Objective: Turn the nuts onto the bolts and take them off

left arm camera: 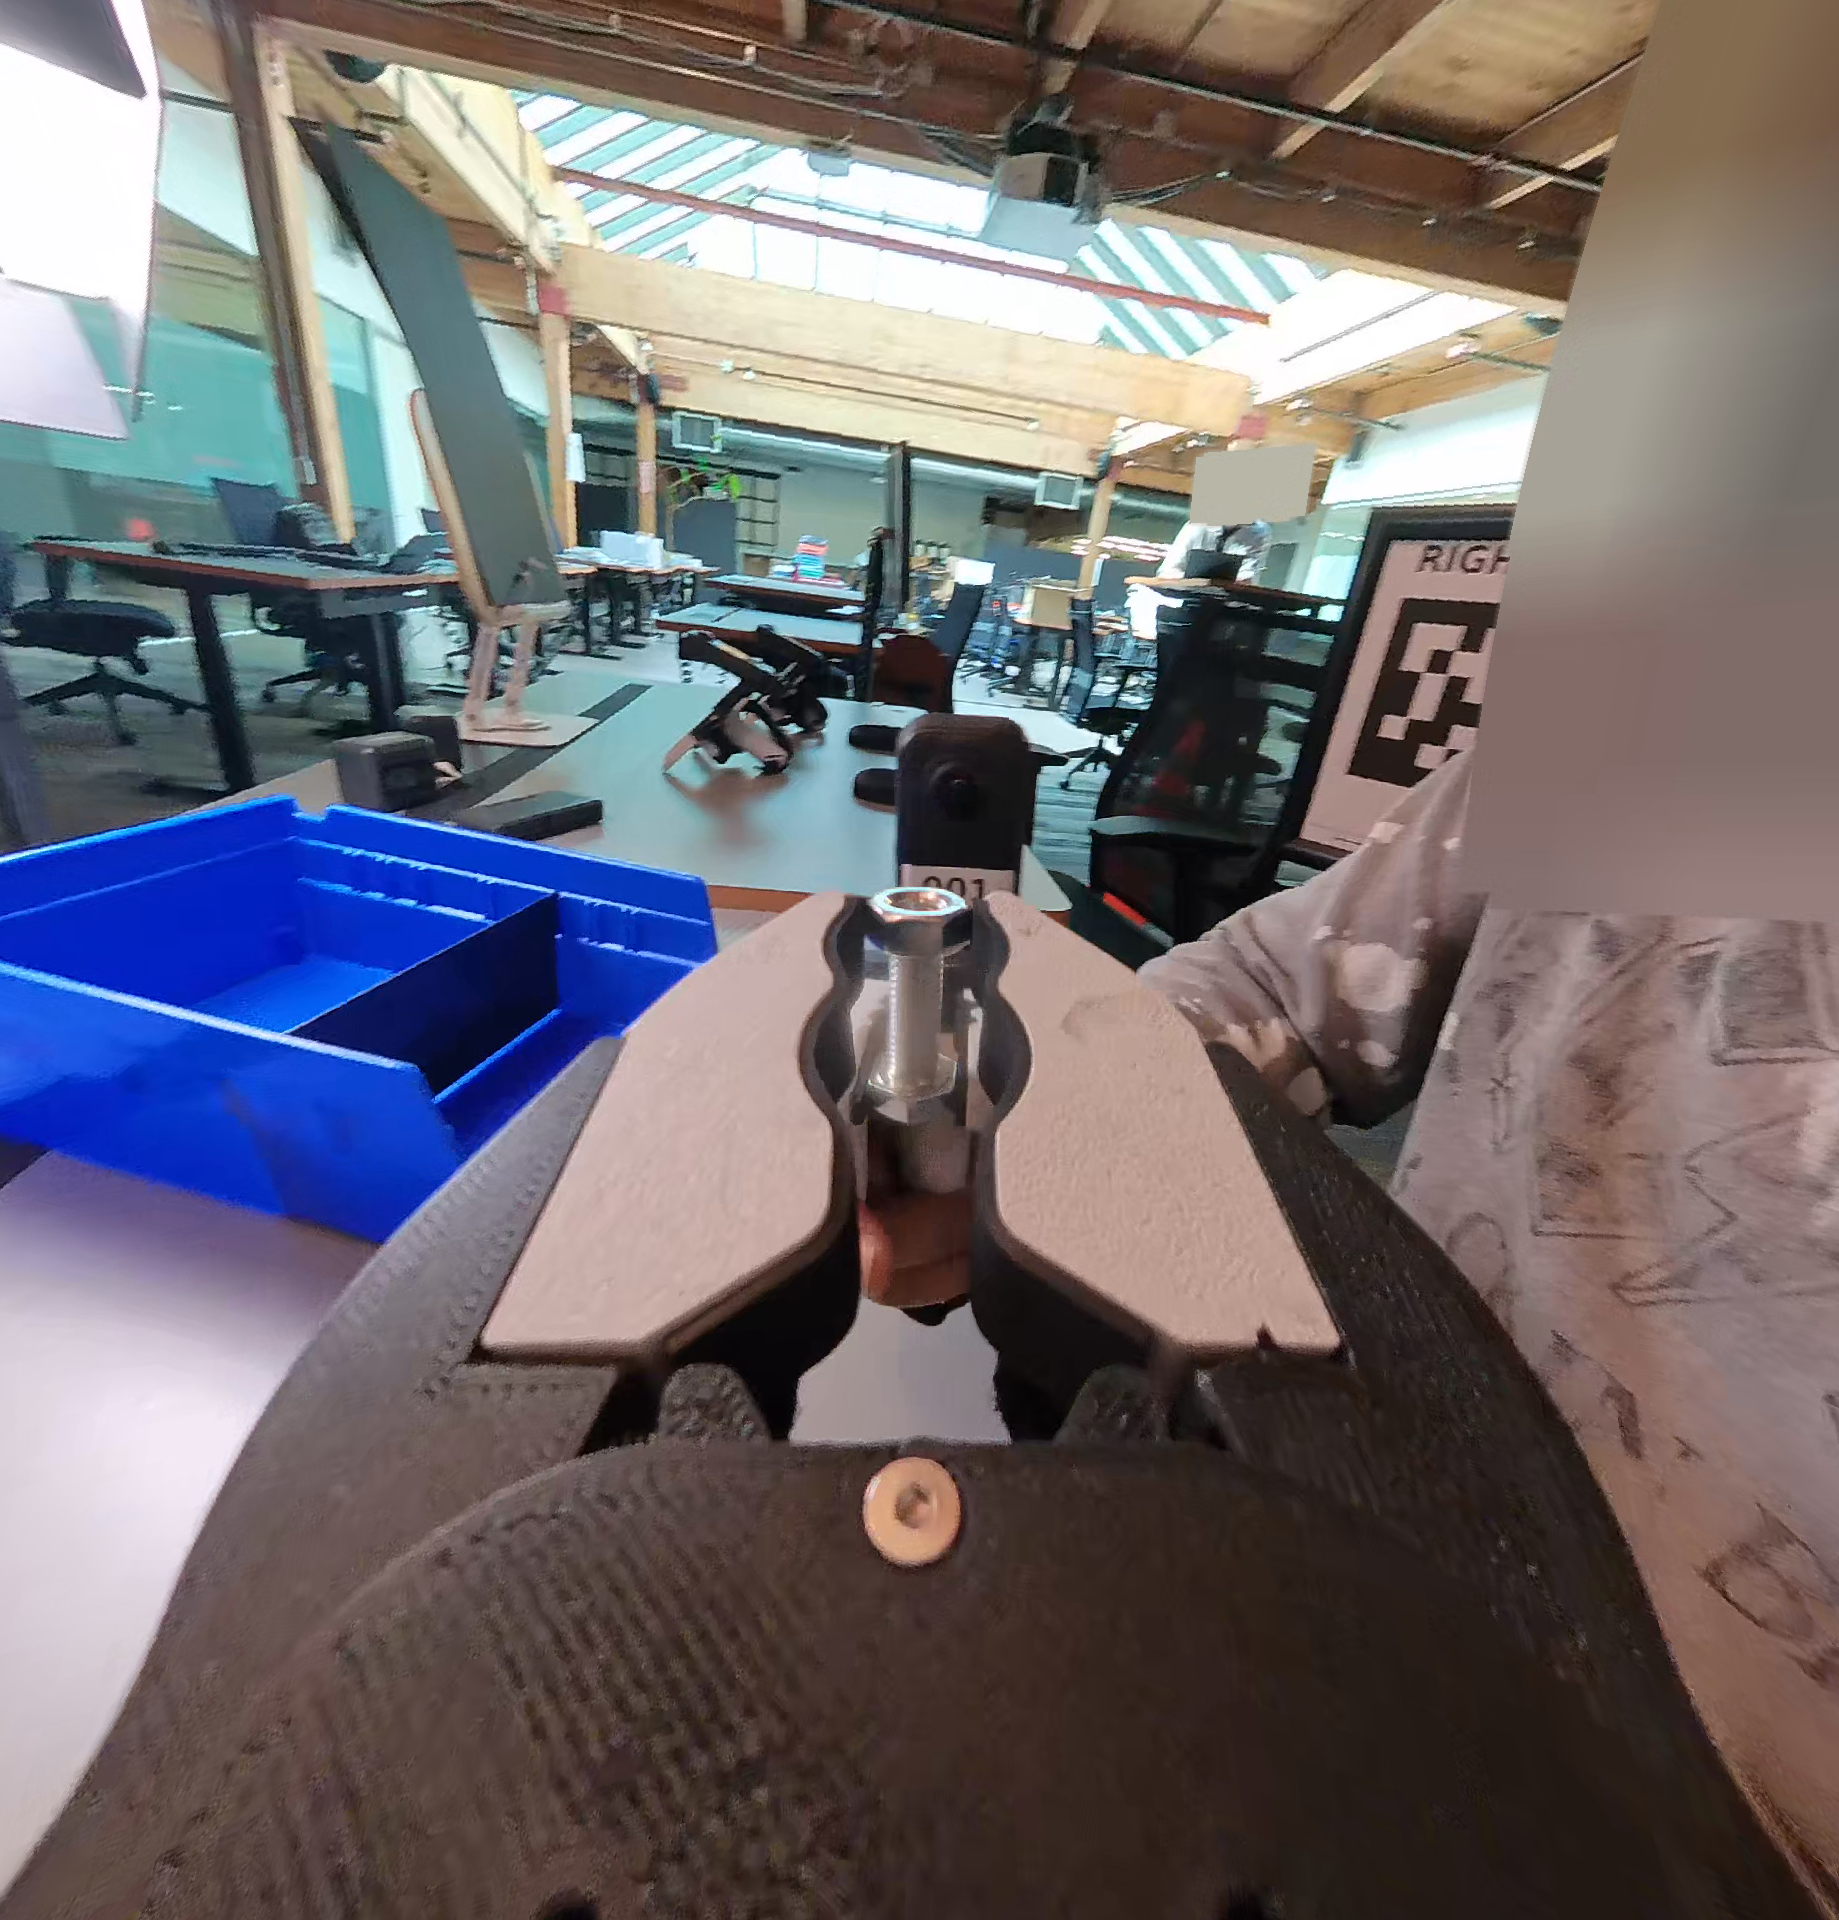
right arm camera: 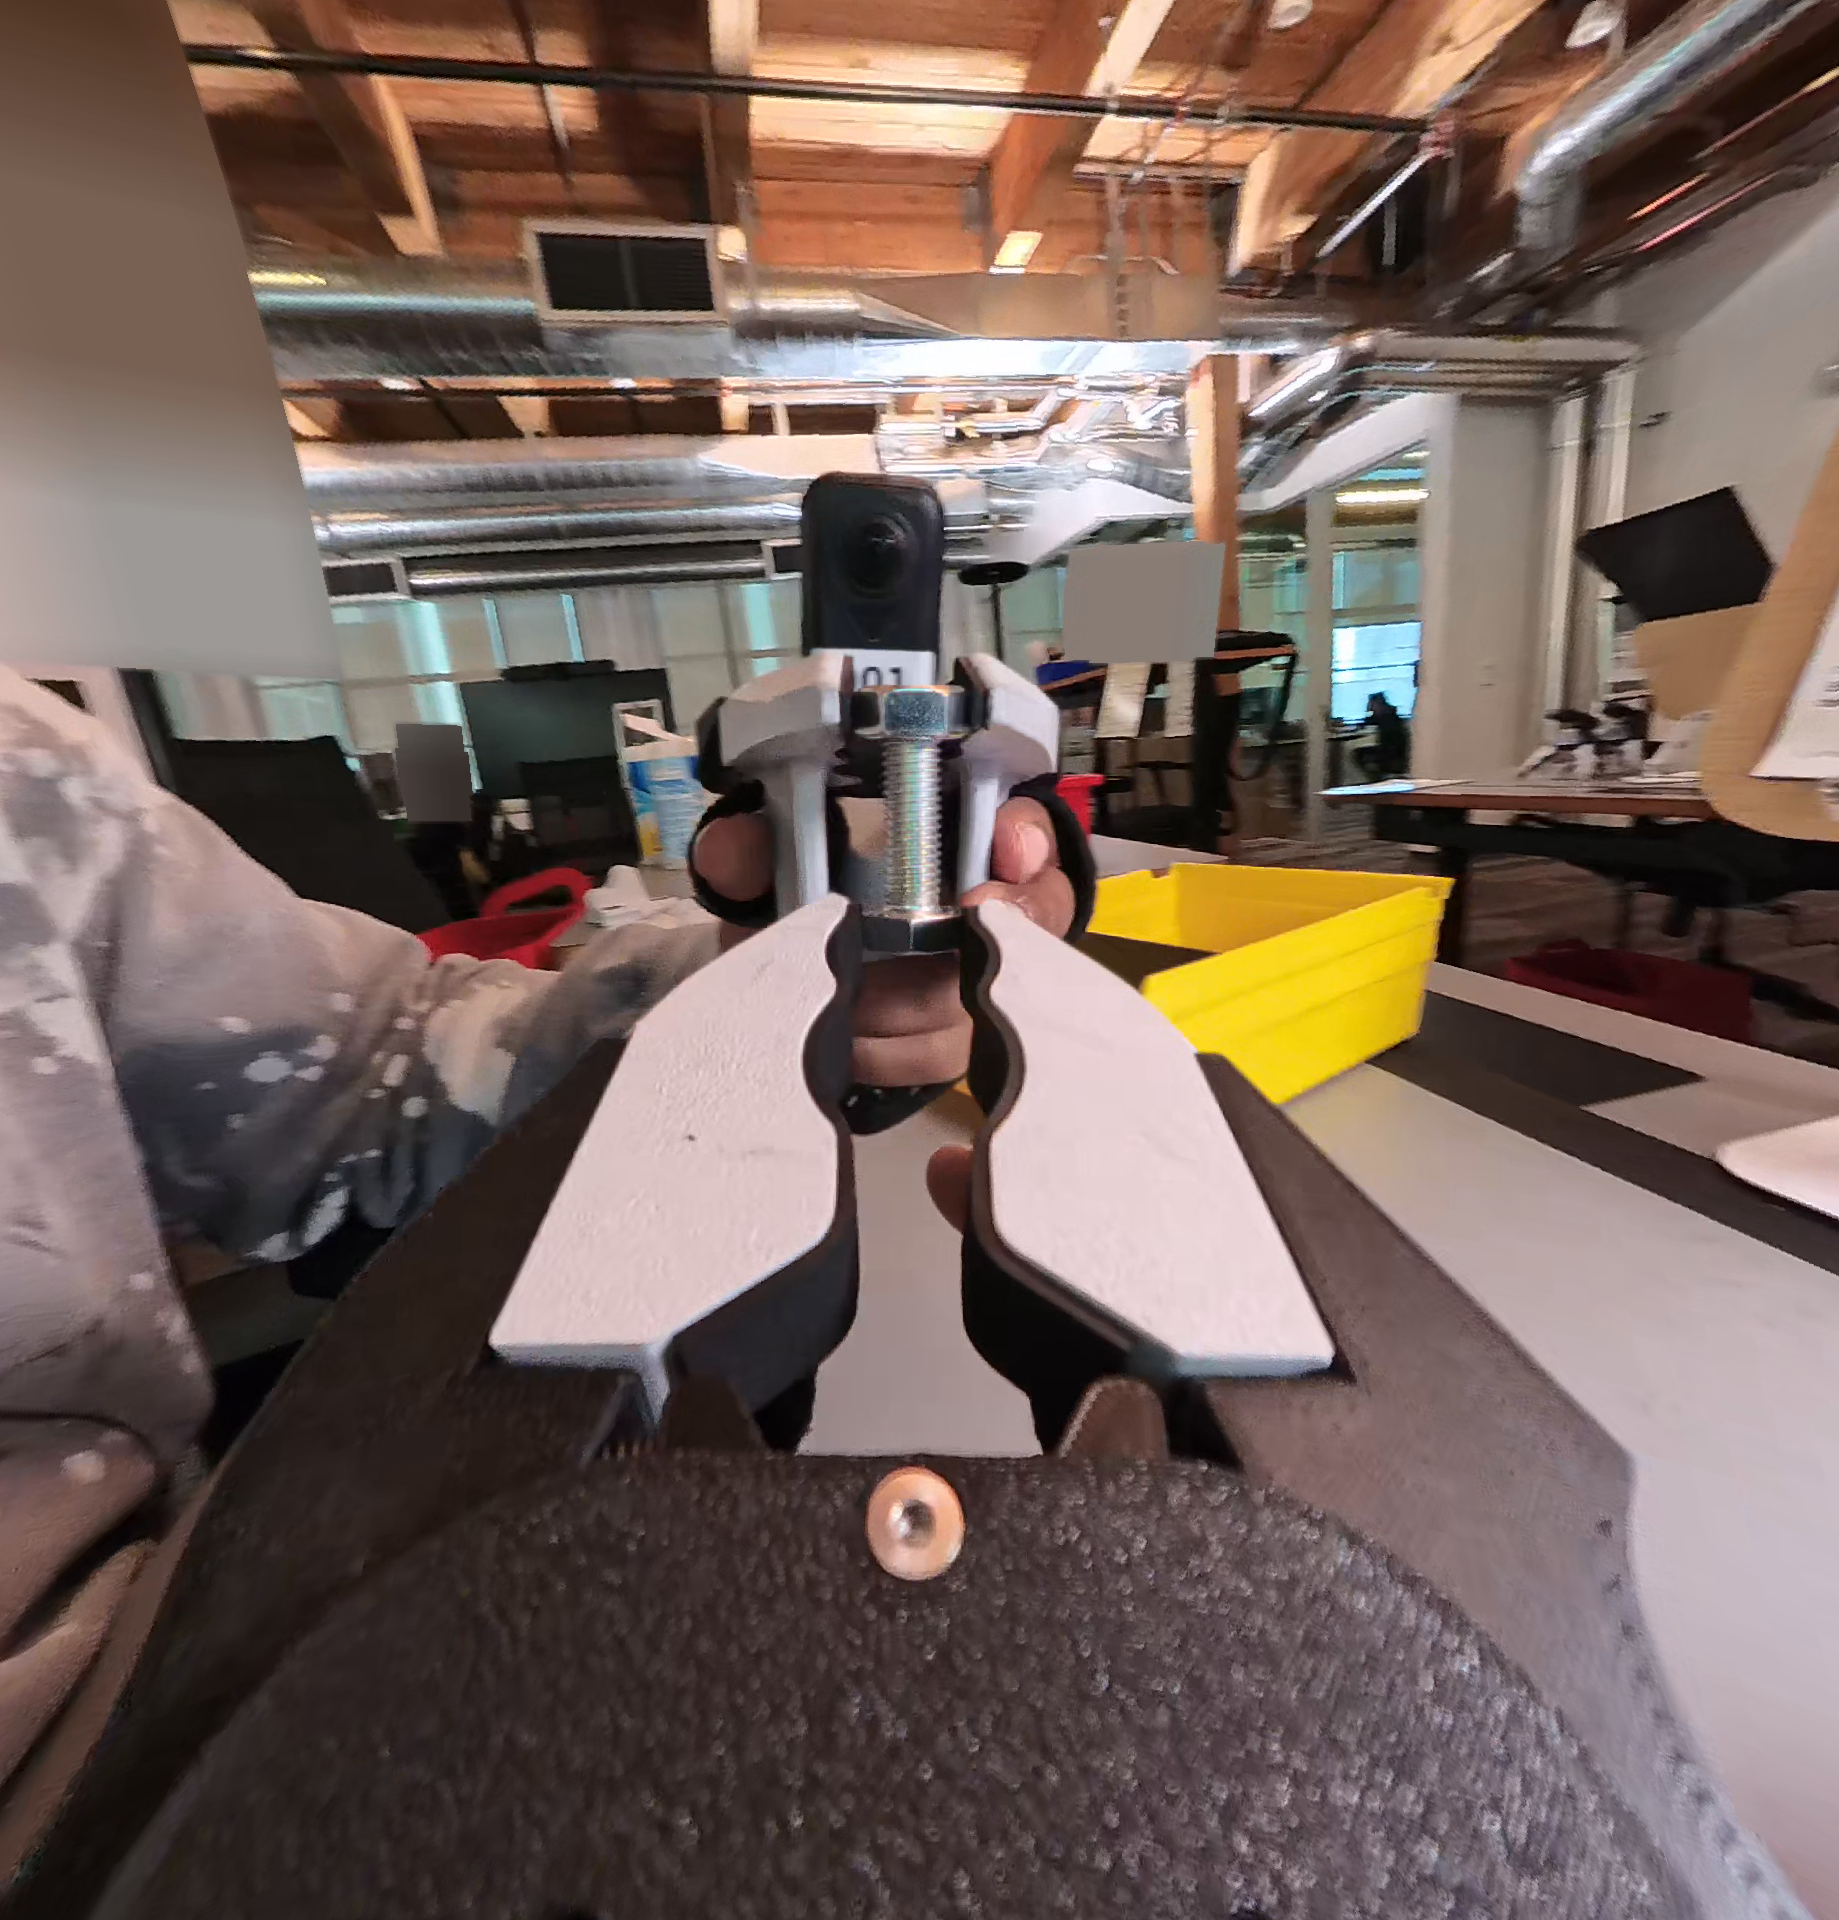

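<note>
Over on the left, an open blue plastic bin with a dark divider [left arm camera: 167,1049] sits on the pale grey table [left arm camera: 115,1455]. I see nothing in the compartments that show, and it seems parked there as a drop-off or supply tray within reach.

Next comes the left gripper [left arm camera: 915,935]. Its grey jaws are closed on the hex head of a silver threaded steel bolt [right arm camera: 912,821], which is held up in the air between the two tools, well clear of the table. Clamping the head looks like a way to keep the bolt from spinning.

Facing it, the right gripper [right arm camera: 910,920] has its jaws pinched on a silver hex nut [right arm camera: 910,930] sitting on the thread at the far end from the head. My guess is that this hand does the turning while the other one only holds. I cannot tell from here whether the nut is going on or coming off. The person's mottled grey sleeve [left arm camera: 1341,997] reaches in behind.

Furthest right, a yellow plastic bin [right arm camera: 1310,997] waits on the table, its inside hidden from view.
</note>
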The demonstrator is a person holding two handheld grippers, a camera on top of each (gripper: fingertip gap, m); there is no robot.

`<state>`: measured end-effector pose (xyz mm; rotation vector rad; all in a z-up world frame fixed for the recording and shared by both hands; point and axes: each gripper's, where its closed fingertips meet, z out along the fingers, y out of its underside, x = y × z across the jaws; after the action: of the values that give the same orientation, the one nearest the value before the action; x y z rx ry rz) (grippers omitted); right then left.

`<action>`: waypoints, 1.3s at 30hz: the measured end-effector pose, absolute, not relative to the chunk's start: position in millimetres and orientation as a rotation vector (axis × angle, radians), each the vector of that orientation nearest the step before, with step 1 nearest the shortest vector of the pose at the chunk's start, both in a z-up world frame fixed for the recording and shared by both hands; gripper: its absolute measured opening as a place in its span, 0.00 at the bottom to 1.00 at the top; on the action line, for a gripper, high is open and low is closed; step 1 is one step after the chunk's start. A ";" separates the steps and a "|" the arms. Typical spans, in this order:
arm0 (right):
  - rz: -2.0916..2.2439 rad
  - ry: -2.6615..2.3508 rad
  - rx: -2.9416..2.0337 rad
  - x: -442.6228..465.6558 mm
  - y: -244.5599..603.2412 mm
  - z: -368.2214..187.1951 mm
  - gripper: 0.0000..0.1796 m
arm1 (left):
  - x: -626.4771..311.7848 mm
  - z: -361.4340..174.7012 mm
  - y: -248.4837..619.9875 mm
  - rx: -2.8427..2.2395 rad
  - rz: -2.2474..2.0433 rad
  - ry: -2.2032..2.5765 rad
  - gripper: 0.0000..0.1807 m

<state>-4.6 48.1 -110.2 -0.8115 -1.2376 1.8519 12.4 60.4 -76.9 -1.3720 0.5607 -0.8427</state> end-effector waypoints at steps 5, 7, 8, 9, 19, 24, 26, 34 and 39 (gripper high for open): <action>1.978 -1.334 -0.728 6.2 34.7 -105.9 0.10 | 22.4 -74.2 46.8 -1.337 -0.930 0.669 0.11; 2.021 -1.382 -0.693 10.7 29.2 -104.9 0.10 | 26.4 -73.6 40.6 -1.317 -0.983 0.716 0.10; 2.038 -1.404 -0.679 12.7 26.8 -104.8 0.10 | 28.3 -73.7 37.8 -1.308 -1.010 0.737 0.10; 2.051 -1.418 -0.668 14.2 24.9 -104.5 0.10 | 29.9 -73.5 35.8 -1.296 -1.034 0.752 0.10; 2.151 -1.448 -0.619 23.3 17.5 -99.8 0.10 | 38.4 -69.4 28.3 -1.207 -1.097 0.793 0.10; 1.919 -1.325 -0.708 8.5 40.8 -97.7 0.10 | 26.2 -68.2 50.5 -1.284 -0.925 0.650 0.10; 1.803 -1.258 -0.752 2.0 52.3 -96.5 0.10 | 20.3 -66.9 60.7 -1.310 -0.836 0.574 0.10; 1.798 -1.248 -0.740 5.0 48.6 -88.9 0.10 | 23.1 -59.4 56.5 -1.235 -0.864 0.573 0.10; 2.041 -1.411 -0.636 21.7 27.2 -87.8 0.10 | 37.8 -58.8 38.1 -1.208 -0.968 0.728 0.10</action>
<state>21.7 27.2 -87.8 -0.6365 -1.4106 2.0406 37.8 38.1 -58.8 -1.2082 0.7279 -0.9679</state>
